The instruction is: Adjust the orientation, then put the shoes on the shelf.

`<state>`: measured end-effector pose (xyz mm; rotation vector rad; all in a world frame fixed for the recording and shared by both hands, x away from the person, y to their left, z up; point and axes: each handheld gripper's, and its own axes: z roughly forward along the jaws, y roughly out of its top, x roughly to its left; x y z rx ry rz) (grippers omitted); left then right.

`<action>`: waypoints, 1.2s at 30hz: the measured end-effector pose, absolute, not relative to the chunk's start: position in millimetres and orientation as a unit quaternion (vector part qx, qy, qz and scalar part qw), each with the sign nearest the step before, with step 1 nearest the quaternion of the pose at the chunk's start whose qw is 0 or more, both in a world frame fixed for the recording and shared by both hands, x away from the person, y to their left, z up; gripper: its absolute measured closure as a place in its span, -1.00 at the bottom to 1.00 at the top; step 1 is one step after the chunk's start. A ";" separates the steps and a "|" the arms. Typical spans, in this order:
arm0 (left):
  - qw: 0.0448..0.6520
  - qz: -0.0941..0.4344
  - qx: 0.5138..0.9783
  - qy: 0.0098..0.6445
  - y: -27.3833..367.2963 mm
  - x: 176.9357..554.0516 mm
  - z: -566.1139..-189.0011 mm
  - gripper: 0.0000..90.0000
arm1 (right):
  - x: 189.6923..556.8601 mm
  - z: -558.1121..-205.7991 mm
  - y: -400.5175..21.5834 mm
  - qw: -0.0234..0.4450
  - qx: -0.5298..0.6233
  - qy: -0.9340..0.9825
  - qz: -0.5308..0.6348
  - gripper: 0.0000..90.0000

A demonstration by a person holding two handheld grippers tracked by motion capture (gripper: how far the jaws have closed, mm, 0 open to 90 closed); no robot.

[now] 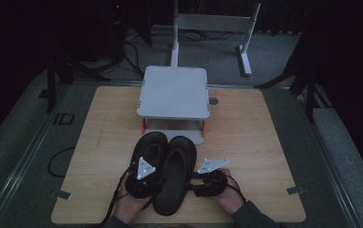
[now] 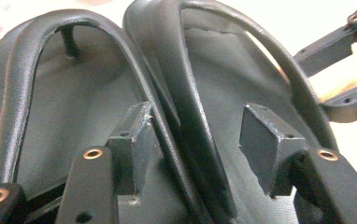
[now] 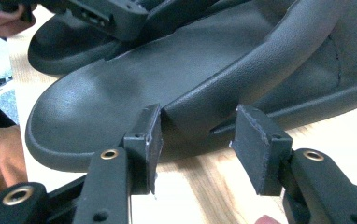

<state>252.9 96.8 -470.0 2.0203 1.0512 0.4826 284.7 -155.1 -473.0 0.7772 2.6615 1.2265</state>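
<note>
Two black flip-flop sandals lie side by side on the wooden table [image 1: 260, 142], toes toward the far side. My left gripper [image 1: 150, 164] hovers over the left sandal [image 1: 151, 140]. In the left gripper view its jaws [image 2: 200, 135] stand open, astride the neighbouring straps of the left sandal [image 2: 74, 102] and the right sandal [image 2: 223, 84]. My right gripper [image 1: 192, 179] comes in from the right at the right sandal [image 1: 177, 156]. It [image 3: 202, 140] is open, its pads on either side of the strap root at the outer edge of the right sandal [image 3: 134, 79].
A white two-tier stand [image 1: 174, 92] sits just beyond the sandals' toes. A round grommet [image 1: 213, 100] is set in the table to its right. Tape marks [image 1: 294, 190] lie near the front corners. Bare wood stretches left and right of the sandals.
</note>
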 end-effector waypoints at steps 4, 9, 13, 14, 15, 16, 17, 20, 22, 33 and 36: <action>0.380 0.204 0.796 0.426 92.8 253.5 -475.7 -0.03 | 284.7 -473.4 -155.7 0.055 0.256 0.876 0.406 0.13; 0.360 0.219 0.797 0.432 86.4 253.3 -480.1 0.07 | 284.7 -473.9 -156.6 0.054 0.257 0.875 0.407 0.11; 0.357 0.224 0.792 0.442 84.7 253.5 -480.7 0.13 | 284.5 -473.9 -156.7 0.055 0.256 0.875 0.407 0.11; 0.355 0.226 0.791 0.443 84.1 253.2 -480.6 0.13 | 284.5 -474.1 -156.8 0.055 0.256 0.875 0.408 0.11; 0.353 0.230 0.791 0.443 83.1 253.0 -480.8 0.14 | 284.5 -474.1 -156.8 0.055 0.257 0.874 0.408 0.11; 0.353 0.232 0.791 0.443 82.2 253.0 -481.0 0.14 | 284.3 -474.0 -156.9 0.055 0.257 0.874 0.408 0.11; 0.352 0.231 0.790 0.446 81.7 253.3 -480.7 0.13 | 284.3 -474.1 -156.9 0.055 0.257 0.874 0.408 0.11; 0.352 0.231 0.786 0.452 80.2 254.9 -480.7 0.13 | 284.8 -474.2 -156.8 0.052 0.258 0.874 0.408 0.12; 0.353 0.232 0.784 0.455 79.9 255.1 -480.9 0.14 | 284.9 -474.3 -156.9 0.052 0.258 0.874 0.408 0.11; 0.353 0.241 0.773 0.470 77.1 254.1 -481.9 0.26 | 284.6 -474.7 -158.2 0.056 0.257 0.874 0.410 0.09; 0.349 0.245 0.771 0.474 75.4 253.9 -481.6 0.31 | 284.2 -473.6 -159.5 0.061 0.258 0.873 0.409 0.09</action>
